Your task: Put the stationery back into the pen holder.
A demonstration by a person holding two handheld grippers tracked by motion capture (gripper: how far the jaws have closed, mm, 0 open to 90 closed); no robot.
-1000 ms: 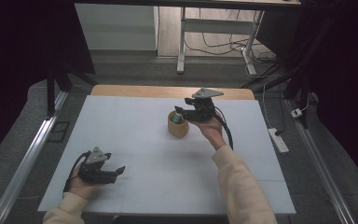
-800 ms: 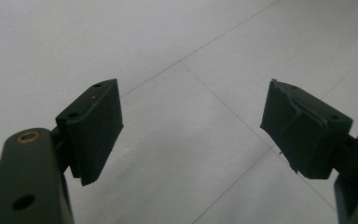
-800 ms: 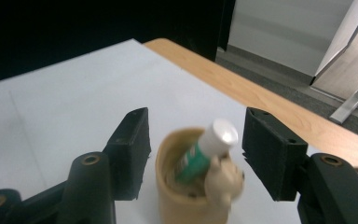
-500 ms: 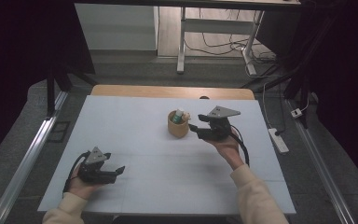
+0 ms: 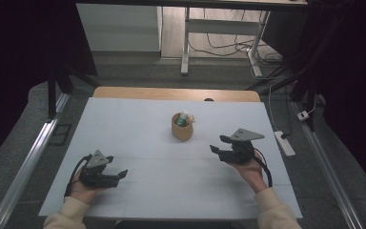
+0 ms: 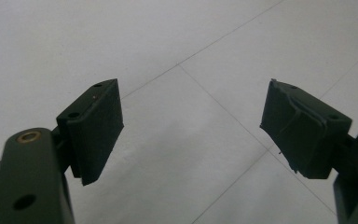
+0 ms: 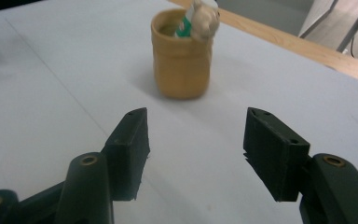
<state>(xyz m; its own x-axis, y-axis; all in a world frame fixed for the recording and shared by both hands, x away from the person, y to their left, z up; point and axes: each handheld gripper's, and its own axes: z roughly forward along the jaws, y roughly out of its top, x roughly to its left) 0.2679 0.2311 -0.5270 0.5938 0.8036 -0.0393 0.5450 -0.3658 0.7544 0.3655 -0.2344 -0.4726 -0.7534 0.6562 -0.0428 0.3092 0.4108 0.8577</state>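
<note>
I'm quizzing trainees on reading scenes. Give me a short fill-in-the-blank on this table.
1. The tan cup stands on the ____ table.
2. The jaws of the right gripper stand ____, with nothing between them.
3. In the high view, the left gripper lies nearer the table's ____ edge than the cup.

Missing words: white; open; near

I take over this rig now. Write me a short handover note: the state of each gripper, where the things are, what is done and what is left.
Left gripper: open, empty, low over the near left of the white table.
Right gripper: open, empty, right of the cup and nearer to the person, jaws pointing toward it.
Tan cup: upright, mid-table toward the far edge, holding a green-and-white item and a pale item.
Done: both items sit in the cup.
Left: nothing visibly pending.
</note>
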